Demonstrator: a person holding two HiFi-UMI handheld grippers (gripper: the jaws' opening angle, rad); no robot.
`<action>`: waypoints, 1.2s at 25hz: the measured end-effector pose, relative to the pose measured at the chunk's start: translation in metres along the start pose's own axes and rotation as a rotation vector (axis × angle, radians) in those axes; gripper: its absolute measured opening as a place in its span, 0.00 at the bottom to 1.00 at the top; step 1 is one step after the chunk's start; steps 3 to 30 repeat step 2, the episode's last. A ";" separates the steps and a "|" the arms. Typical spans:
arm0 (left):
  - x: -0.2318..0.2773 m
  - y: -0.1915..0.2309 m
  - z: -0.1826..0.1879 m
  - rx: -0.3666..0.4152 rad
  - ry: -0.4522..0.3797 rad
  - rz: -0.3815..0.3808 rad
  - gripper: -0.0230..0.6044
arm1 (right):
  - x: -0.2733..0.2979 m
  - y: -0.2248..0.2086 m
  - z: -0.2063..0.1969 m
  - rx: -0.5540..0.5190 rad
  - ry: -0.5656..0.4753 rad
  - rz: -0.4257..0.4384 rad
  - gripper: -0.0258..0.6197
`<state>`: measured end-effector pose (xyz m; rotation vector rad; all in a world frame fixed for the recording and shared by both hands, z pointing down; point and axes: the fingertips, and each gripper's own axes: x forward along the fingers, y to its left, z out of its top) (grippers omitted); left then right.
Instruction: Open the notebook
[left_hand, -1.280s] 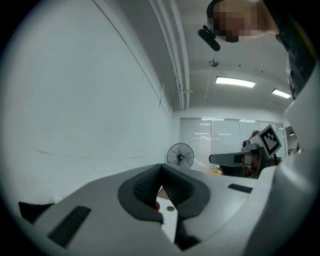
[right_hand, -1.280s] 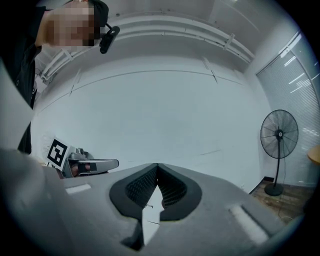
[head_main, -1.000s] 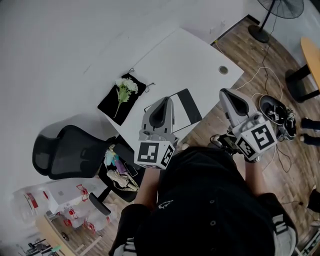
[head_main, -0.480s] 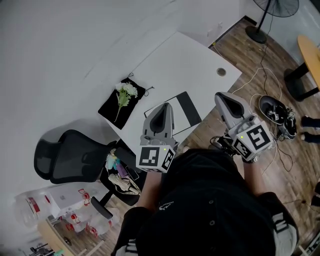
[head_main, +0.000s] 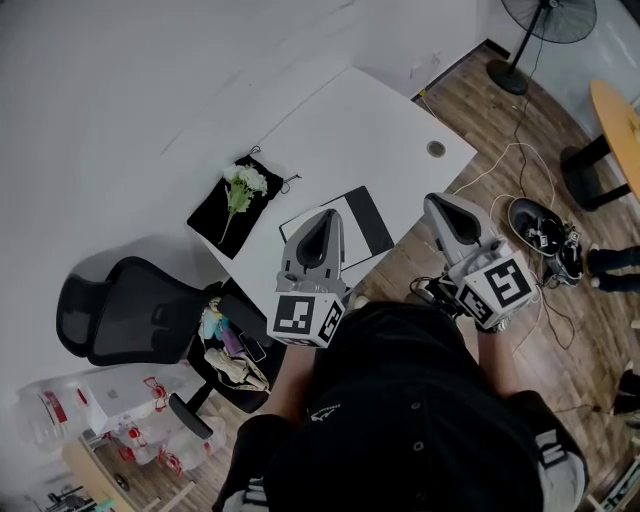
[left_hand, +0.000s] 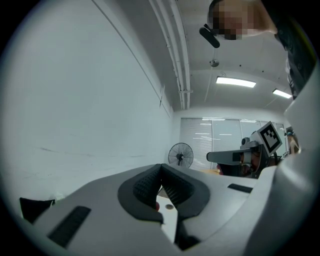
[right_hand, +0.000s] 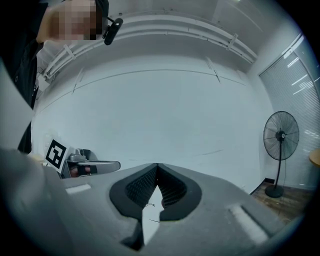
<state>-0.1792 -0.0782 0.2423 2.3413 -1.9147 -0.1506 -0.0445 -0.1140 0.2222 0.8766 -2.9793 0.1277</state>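
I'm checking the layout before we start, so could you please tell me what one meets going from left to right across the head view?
office chair → black pouch with flowers → notebook → cable hole in the desk → shoes on the floor

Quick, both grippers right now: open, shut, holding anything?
Left gripper: shut, jaws together, nothing held.
Right gripper: shut, jaws together, nothing held.
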 end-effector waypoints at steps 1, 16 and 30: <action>0.000 -0.001 -0.001 0.002 0.003 -0.004 0.05 | -0.001 0.000 0.000 0.000 0.001 -0.003 0.04; 0.001 -0.002 -0.001 0.004 0.005 -0.008 0.05 | -0.002 -0.001 0.000 0.000 0.001 -0.007 0.04; 0.001 -0.002 -0.001 0.004 0.005 -0.008 0.05 | -0.002 -0.001 0.000 0.000 0.001 -0.007 0.04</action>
